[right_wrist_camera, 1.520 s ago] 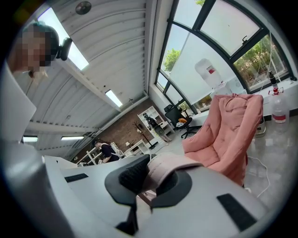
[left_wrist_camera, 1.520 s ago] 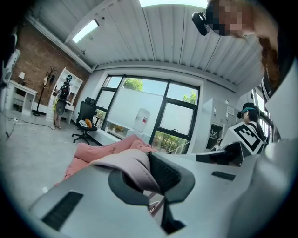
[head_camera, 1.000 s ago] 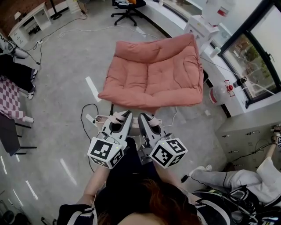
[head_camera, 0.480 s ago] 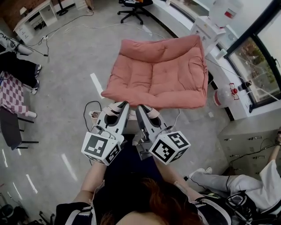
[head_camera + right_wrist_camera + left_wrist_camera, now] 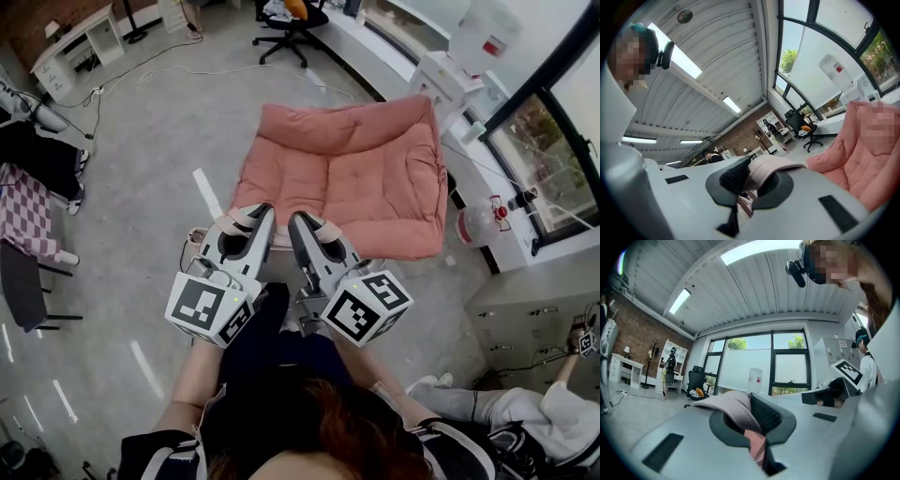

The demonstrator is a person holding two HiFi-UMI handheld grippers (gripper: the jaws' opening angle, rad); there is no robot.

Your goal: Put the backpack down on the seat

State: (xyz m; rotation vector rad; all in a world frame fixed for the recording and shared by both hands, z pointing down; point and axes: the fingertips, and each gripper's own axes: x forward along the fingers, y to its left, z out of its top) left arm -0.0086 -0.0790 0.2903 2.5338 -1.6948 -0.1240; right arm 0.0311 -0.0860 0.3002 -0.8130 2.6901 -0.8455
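The left gripper (image 5: 246, 217) has its jaws shut tight on 1 pale strap (image 5: 733, 408), and the right gripper (image 5: 305, 223) is clamped the same way on the other of the 2 straps (image 5: 771, 165). The 1 backpack (image 5: 270, 323) hangs under them, mostly hidden. Only a dark mass shows between the 2 marker cubes, on the person's side of the 1 pink seat (image 5: 356, 178), whose near edge the gripper tips overlap.
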